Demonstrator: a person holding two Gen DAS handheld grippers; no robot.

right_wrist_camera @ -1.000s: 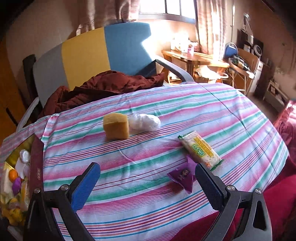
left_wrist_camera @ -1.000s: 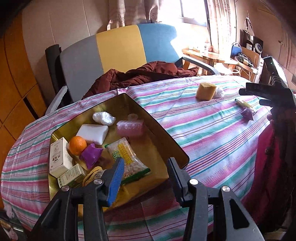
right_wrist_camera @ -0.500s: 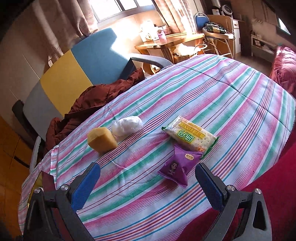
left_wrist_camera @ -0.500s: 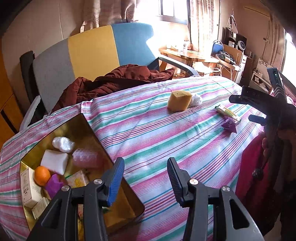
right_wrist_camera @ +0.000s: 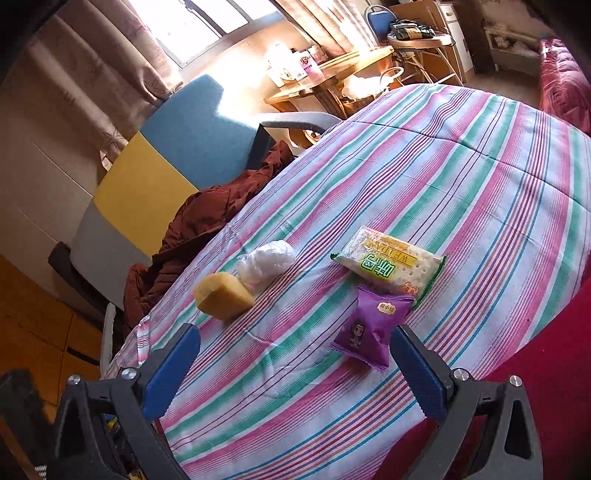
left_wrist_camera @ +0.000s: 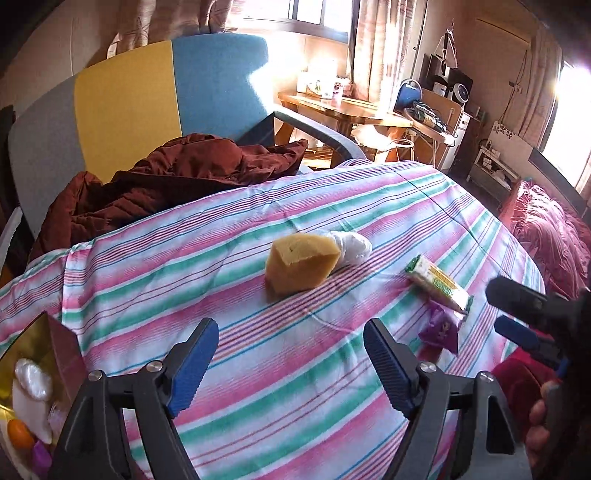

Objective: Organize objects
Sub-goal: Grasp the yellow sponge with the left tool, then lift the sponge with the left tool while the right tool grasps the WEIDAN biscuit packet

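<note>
Lived-in home room, armchair (left_wrist_camera: 147, 110), curtained window (left_wrist_camera: 314, 18), striped tablecloth (left_wrist_camera: 258, 295), cluttered wooden desk (left_wrist_camera: 340, 107)

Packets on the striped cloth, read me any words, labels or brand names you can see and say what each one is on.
"WEIDAN": on the yellow band of the green and white cracker packet, beside large green Chinese characters that I cannot make out with certainty.
Purple snack pouch: a small gold label with Chinese characters above a cartoon figure, too small to read.
Bottles and boxes on the wooden desk: labels blurred, unreadable.

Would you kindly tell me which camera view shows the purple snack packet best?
The right wrist view: the purple snack packet lies close, its whole printed face visible. In the left wrist view it sits small and foreshortened near the right edge.
</note>
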